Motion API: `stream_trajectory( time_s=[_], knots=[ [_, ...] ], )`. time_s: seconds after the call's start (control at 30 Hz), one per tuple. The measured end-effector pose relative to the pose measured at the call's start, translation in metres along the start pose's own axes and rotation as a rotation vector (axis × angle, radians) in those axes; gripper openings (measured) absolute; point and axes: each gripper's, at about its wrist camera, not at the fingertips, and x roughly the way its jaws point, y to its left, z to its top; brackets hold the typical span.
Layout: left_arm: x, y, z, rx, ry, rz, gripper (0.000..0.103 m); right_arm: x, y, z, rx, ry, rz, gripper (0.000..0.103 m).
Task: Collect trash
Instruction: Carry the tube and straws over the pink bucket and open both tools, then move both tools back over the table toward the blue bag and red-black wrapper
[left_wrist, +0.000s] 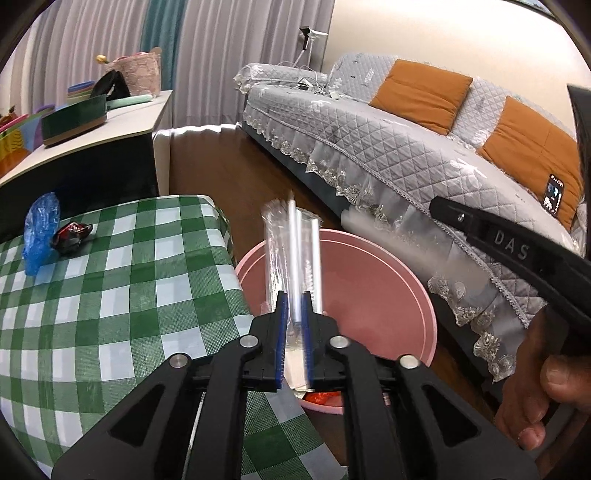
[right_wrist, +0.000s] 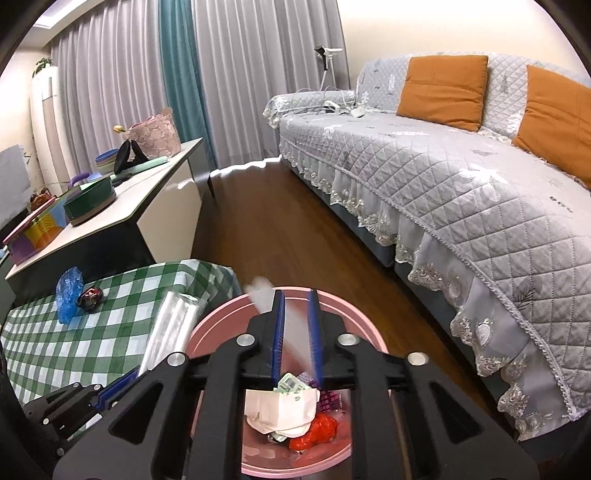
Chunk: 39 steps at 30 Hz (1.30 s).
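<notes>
The clear plastic wrapper (left_wrist: 291, 251), a long sleeve with pale tubes or straws showing through it, stands up out of the left claw (left_wrist: 293, 325), whose pads are pinched narrow on its lower end; it is held over the near rim of the pink bin (left_wrist: 406, 280), which looks like the carry before a drop. The right claw (right_wrist: 295, 332) hangs directly above the same bin, its pads fairly close together with a blurred pale scrap (right_wrist: 260, 291) at and between them; I cannot tell whether it is gripped or already falling. Below that claw the bin holds a small heap: one white crumpled paper (right_wrist: 280, 410), one red wrapper (right_wrist: 317, 430), one green-printed packet (right_wrist: 291, 384) and a purplish piece (right_wrist: 328, 400). Ahead and to the left of both claws, on the green-checked counter (left_wrist: 110, 295), two pieces appear left to collect: one blue plastic bag (left_wrist: 40, 225) and, touching it, one dark red wrapper (left_wrist: 72, 234). Off to the right runs the grey quilted sofa (right_wrist: 461, 192) with two orange cushions (right_wrist: 443, 88).
</notes>
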Motion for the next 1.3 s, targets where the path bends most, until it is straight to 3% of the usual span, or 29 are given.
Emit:
stream_trajectory(
  time_s=[0.03,0.07,0.5,0.57,0.63,0.8,1.3],
  knots=[
    [0.0,0.001,0.0,-0.002,0.0,0.005,0.036,0.0,-0.001,0.001,0.005,-0.001,0.001,0.023],
    [-0.001,0.002,-0.001,-0.008,-0.005,0.006,0.038,-0.001,-0.002,0.001,0.01,-0.002,0.003,0.026],
    [-0.027,0.019,0.0,-0.025,-0.043,0.045,0.038,-0.014,0.009,0.004,0.007,-0.013,0.021,0.027],
    [-0.034,0.025,0.0,-0.033,-0.052,0.057,0.038,-0.019,0.014,0.004,0.003,-0.018,0.029,0.031],
    [-0.042,0.032,0.0,-0.044,-0.062,0.071,0.038,-0.023,0.019,0.004,-0.002,-0.022,0.036,0.044],
    [-0.061,0.052,-0.005,-0.067,-0.081,0.106,0.038,-0.032,0.04,-0.001,-0.029,-0.023,0.061,0.051],
    [-0.101,0.137,-0.012,-0.192,-0.129,0.261,0.038,-0.032,0.098,-0.007,-0.047,-0.007,0.166,0.051]
  ],
)
